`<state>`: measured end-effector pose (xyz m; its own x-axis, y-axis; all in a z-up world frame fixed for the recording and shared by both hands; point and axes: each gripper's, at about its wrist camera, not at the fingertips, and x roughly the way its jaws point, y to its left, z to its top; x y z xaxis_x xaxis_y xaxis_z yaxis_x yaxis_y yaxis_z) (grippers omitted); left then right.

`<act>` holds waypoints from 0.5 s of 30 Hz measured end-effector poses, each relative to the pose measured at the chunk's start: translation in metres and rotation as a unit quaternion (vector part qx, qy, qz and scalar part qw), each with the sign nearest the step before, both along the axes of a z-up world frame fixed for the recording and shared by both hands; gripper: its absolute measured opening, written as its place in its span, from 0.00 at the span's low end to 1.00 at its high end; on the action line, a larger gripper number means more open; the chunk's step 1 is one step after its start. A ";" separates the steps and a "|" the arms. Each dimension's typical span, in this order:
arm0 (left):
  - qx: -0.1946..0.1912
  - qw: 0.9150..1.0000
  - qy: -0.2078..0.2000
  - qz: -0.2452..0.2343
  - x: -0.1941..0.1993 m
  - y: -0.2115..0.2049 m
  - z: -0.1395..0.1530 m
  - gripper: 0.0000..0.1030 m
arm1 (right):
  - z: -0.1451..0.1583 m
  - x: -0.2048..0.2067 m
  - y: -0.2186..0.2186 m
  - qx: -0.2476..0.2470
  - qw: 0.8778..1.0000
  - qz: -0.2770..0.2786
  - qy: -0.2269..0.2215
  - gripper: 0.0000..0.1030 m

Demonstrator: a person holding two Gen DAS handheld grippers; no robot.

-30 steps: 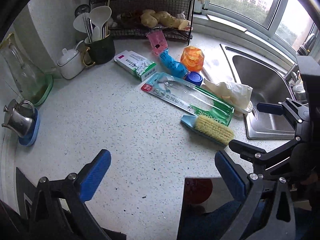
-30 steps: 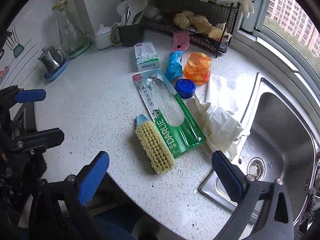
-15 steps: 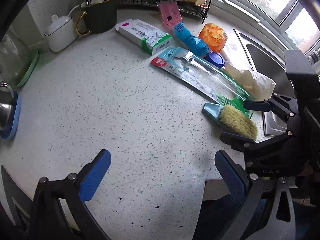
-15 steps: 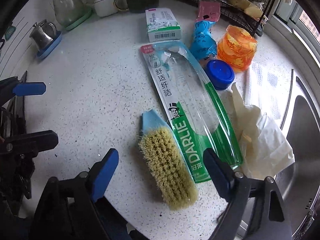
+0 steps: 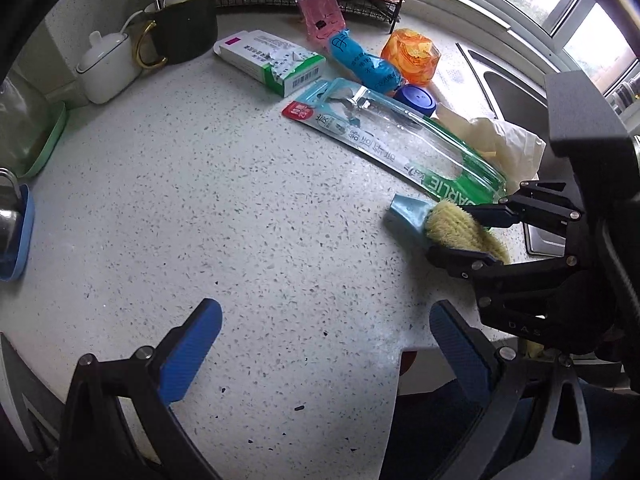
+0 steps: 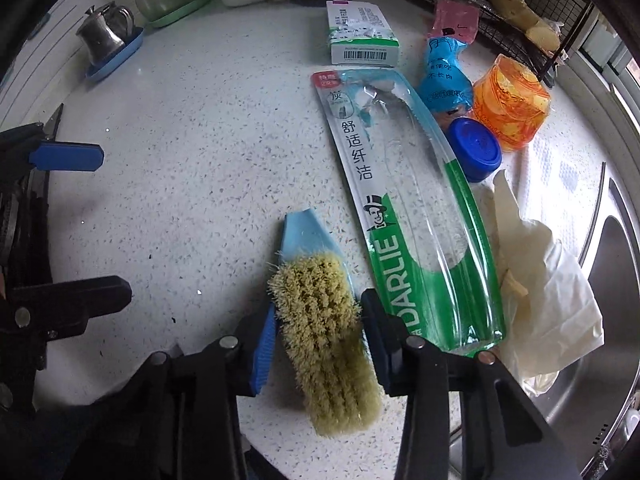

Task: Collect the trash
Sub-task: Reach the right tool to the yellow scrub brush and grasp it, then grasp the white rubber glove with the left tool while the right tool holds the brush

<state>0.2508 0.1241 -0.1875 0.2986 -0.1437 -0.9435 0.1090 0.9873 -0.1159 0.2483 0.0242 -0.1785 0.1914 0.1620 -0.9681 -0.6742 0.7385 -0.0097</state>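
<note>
Two grippers: right gripper (image 6: 318,330) jaws just closed onto scrub brush (image 6: 324,340) on counter (image 6: 192,152); left gripper (image 5: 324,352) spread wide, holding nothing.

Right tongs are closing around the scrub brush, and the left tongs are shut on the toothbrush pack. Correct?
Not quite. The left tongs stand open over bare counter, holding nothing, as the left wrist view shows. The toothbrush pack lies untouched. The rest holds: the right tongs have been closing around the scrub brush.
</note>
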 end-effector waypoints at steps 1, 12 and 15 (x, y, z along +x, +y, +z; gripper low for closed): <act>0.000 1.000 -0.001 0.000 -0.001 0.000 0.002 1.00 | 0.002 0.000 -0.002 0.007 1.000 -0.004 -0.001 0.37; -0.022 0.999 -0.026 -0.009 0.017 -0.017 0.036 1.00 | 0.055 0.004 -0.038 0.064 0.996 -0.062 -0.029 0.36; -0.025 0.998 -0.034 -0.036 0.027 -0.034 0.045 1.00 | 0.070 0.002 -0.061 0.073 0.992 -0.092 -0.037 0.36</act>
